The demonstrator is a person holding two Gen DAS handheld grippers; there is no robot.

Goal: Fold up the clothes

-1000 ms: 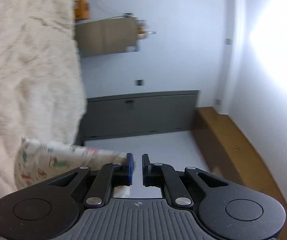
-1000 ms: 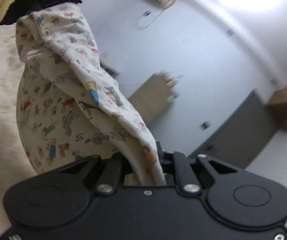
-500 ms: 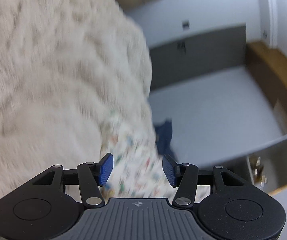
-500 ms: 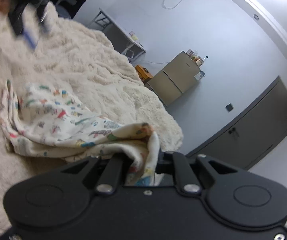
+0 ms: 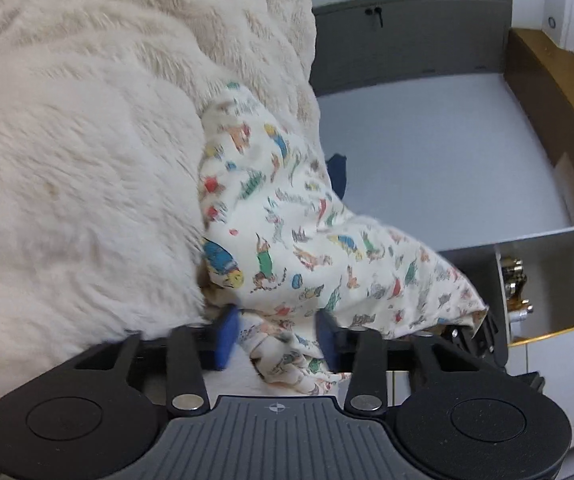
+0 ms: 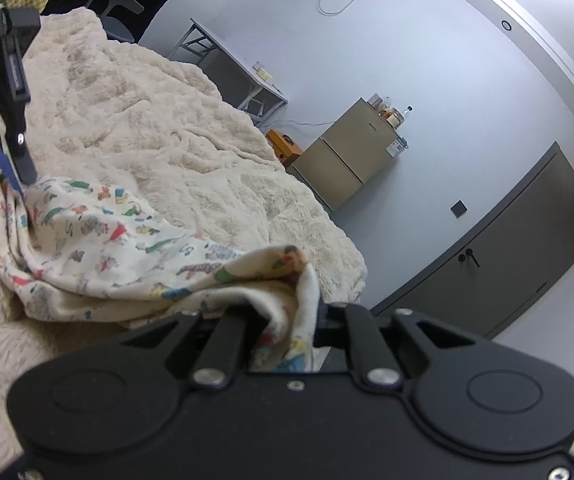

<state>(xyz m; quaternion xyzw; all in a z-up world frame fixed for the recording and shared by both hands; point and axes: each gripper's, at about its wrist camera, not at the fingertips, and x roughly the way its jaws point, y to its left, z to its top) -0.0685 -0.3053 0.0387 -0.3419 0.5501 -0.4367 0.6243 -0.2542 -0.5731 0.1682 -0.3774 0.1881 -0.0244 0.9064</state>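
Garment (image 5: 307, 240): cream cloth with small coloured animal prints; lies crumpled on a fluffy blanket, centre of the left wrist view, lower left to centre of the right wrist view (image 6: 99, 248).
Garment edges: one bunched end runs down between the left tool's blue pads; the other end is drawn up into the right tool's fingers.
Left gripper (image 5: 275, 338): bottom centre of its own view; jaws closing, cloth between the blue pads (image 5: 225, 334), a gap visible beside the left pad, so pads not clearly pressing. Also seen at the far left of the right wrist view (image 6: 15, 164), tips down at the garment's far edge.
Right gripper (image 6: 291, 320): bottom centre of its own view; jaws clenched, grasping a folded corner of the garment, which stands up above the fingers.
Blanket (image 5: 87, 160): cream, shaggy; fills the left half of the left wrist view and the left middle of the right wrist view (image 6: 175, 140); garment rests on it near its edge.
Floor (image 5: 427, 152): pale grey, right of the blanket.
Cabinet (image 6: 519, 252): dark grey, low, double doors, right side of the right wrist view; top of the left wrist view (image 5: 407, 36).
Fridge (image 6: 347, 156): beige, upper centre-right, bottles on top.
Folding table (image 6: 239, 76): grey, beyond the blanket, upper centre.
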